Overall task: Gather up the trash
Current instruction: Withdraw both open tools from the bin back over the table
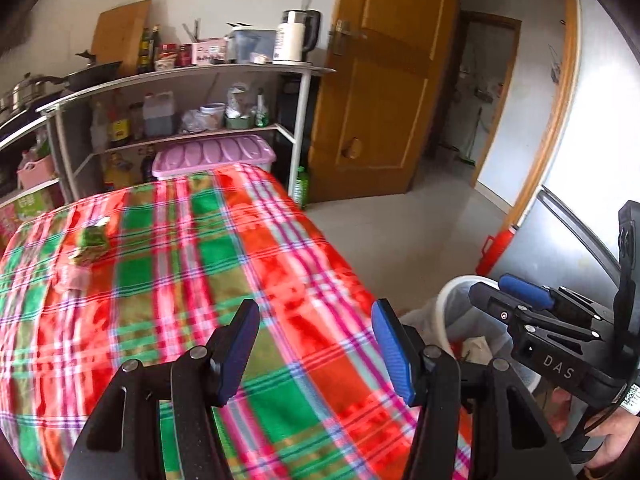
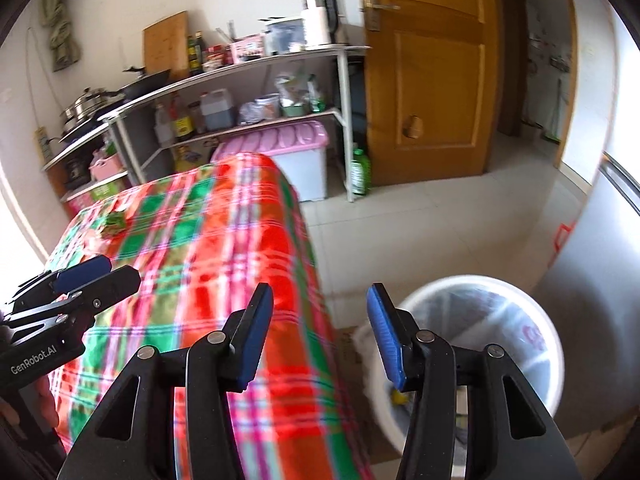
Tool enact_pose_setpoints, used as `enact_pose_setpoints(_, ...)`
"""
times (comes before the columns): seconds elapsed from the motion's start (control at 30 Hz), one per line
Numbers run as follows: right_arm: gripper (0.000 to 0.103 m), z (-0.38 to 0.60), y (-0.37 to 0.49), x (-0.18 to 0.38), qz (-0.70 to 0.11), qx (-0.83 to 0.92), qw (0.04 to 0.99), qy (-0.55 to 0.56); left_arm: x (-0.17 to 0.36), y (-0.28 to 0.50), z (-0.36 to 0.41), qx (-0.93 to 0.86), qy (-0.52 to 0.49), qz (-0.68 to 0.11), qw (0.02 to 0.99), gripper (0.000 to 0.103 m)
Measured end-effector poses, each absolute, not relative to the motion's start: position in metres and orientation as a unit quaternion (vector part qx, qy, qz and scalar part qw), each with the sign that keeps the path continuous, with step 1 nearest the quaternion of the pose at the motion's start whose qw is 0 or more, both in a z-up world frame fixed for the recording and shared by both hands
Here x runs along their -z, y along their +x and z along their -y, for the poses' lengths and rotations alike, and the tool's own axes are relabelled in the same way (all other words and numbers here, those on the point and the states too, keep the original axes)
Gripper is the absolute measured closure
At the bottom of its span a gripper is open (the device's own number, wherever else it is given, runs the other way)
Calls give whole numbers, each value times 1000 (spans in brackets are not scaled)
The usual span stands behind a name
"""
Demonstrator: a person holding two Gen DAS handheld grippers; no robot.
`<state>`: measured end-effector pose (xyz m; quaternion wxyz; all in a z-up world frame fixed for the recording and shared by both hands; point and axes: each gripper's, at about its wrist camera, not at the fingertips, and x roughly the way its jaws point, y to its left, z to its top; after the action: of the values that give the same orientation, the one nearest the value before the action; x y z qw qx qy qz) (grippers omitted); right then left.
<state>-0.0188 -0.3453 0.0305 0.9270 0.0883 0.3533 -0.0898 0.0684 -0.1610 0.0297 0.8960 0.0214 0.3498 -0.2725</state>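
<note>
The left claw (image 1: pixel 316 352) stands apart with nothing between its blue ribbed pads, above a soft plaid cloth (image 1: pixel 200 280) of red, green and pink checks. The right claw (image 2: pixel 320 336) is also apart and empty, straddling the cloth's edge and the floor.

Ahead and left of the left claw, well apart, a crumpled green wrapper (image 1: pixel 92 242) lies on the cloth, with a pale pink scrap (image 1: pixel 74 278) just in front of it. From the right wrist the wrapper (image 2: pixel 114 224) is a small green blur far ahead and left.

Just right of the right claw stands a round white bin (image 2: pixel 552 344), lined with a thin, translucent bag; something yellow lies at its bottom. The left wrist catches only a part of the bin's rim (image 1: pixel 444 300), behind the right claw (image 1: pixel 492 294).

Each view shows the other tool from the side: black angular frames. The right one reads "DAS"; the left claw (image 2: pixel 100 272) carries "GenRobot.AI".

Beyond the cloth, a grey metal shelf (image 1: pixel 192 76) holds bottles, a wok and a white kettle (image 1: pixel 290 40). Below sits a box with a ridged lilac lid (image 1: pixel 216 154). A glossy wooden door (image 1: pixel 384 80) stands open to the right. A red container (image 1: pixel 496 250) shows clearly only from the left wrist.
</note>
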Motion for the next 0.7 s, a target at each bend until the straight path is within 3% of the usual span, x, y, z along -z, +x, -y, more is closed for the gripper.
enact_pose_setpoints(0.7,53,240,81,-40,-353,-25,934,51,-25,129,28,170,-28,-360,917,37)
